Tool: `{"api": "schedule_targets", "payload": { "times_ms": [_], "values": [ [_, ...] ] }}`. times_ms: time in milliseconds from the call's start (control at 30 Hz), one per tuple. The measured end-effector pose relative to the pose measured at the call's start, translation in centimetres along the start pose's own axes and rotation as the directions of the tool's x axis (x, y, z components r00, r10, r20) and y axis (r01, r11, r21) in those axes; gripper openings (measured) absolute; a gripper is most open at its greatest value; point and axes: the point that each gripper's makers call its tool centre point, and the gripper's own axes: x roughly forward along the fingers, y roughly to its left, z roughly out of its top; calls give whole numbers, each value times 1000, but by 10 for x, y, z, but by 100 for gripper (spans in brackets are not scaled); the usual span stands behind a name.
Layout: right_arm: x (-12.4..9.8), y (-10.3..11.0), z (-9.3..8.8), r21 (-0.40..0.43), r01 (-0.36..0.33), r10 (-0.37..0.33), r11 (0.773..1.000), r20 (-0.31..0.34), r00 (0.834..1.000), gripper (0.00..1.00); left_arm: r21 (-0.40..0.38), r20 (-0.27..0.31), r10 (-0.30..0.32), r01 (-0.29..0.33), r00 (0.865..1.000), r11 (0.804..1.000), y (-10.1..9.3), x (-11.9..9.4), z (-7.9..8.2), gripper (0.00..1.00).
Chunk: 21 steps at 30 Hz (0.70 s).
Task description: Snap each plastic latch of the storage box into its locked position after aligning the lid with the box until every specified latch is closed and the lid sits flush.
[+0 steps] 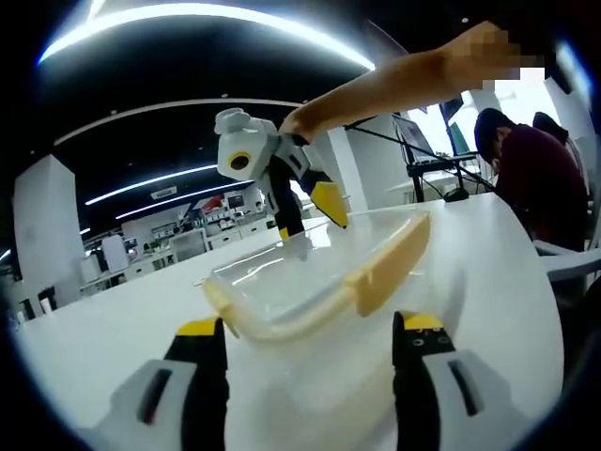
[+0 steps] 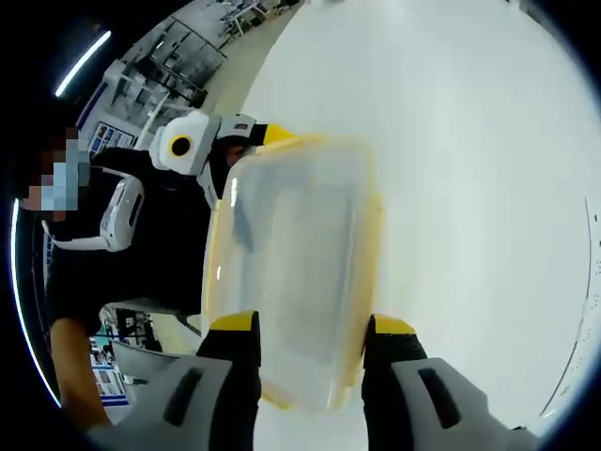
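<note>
Left gripper view: the left gripper (image 1: 319,338), black jaws yellow-tipped, stood spread at the near edge of the clear rounded-rectangle plastic storage box (image 1: 319,282) with pale-yellow rim and latches, resting on the glossy white table (image 1: 113,319); the right gripper (image 1: 315,211) met its far edge, grip unclear. Right gripper view: the right gripper (image 2: 305,329) straddled the box's (image 2: 296,263) near end, jaws spread, the left gripper (image 2: 239,141) at the far end.

Bright ceiling light strips (image 1: 197,14) glare on the white desk (image 2: 470,188); fisheye bending warps edges, and the near fingers (image 1: 202,376) look soft.
</note>
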Motion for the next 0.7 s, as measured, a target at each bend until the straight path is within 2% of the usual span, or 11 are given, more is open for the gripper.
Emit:
{"api": "schedule_targets", "payload": {
  "times_ms": [200,233,333,533,600,700],
  "values": [
    [-1,-4,-1,-16,-3,2,1000,-62,998,45,-4,2,0,0,1000,1000,1,1,-1,70],
    [-1,-5,-1,-33,-1,-1,999,-73,997,45,-4,3,-1,1,1000,1000,1,1,-1,70],
    [-5,-12,7,-209,22,-39,978,-78,996,48,-4,3,-1,1,1000,1000,1,1,-1,70],
    [-5,-16,11,-279,43,-76,959,-111,991,51,-4,4,-1,1,1000,1000,2,1,-2,71],
    [-3,-14,14,-331,54,-96,942,-113,989,52,-3,4,-1,1,1000,1000,2,1,-2,71],
    [-3,-17,22,-331,65,-104,941,-100,989,52,-4,4,0,0,1000,1000,3,1,-2,71]
  ]
}}
